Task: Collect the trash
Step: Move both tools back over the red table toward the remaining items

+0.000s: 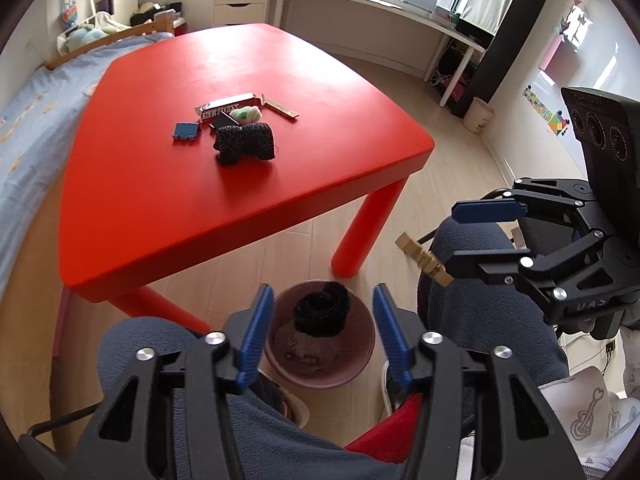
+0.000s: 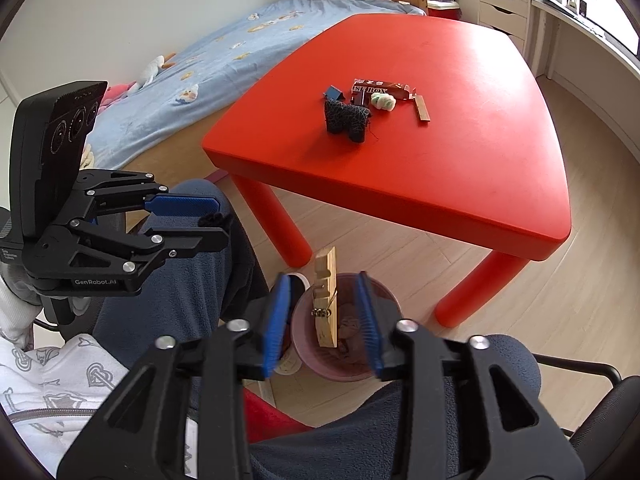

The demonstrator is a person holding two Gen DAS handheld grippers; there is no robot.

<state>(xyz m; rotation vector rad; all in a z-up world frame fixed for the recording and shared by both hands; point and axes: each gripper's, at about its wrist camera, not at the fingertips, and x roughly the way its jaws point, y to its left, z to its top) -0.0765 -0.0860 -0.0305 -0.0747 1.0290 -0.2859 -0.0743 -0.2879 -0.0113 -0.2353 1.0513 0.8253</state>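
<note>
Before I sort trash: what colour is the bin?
Dusty pink bin, clearest in the left wrist view.

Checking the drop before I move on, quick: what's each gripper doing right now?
Left gripper: open, nothing gripped; black fuzzy piece between its fingers, above the pink bin.
Right gripper: open; wooden clothespin loose between its fingers.

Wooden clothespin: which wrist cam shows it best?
Right wrist view. The wooden clothespin sits centre frame between the open right gripper, upright over the pink bin, spring and both legs visible, neither pad visibly pressing it. The left wrist view shows it small, side-on, partly hidden at the right gripper.
</note>
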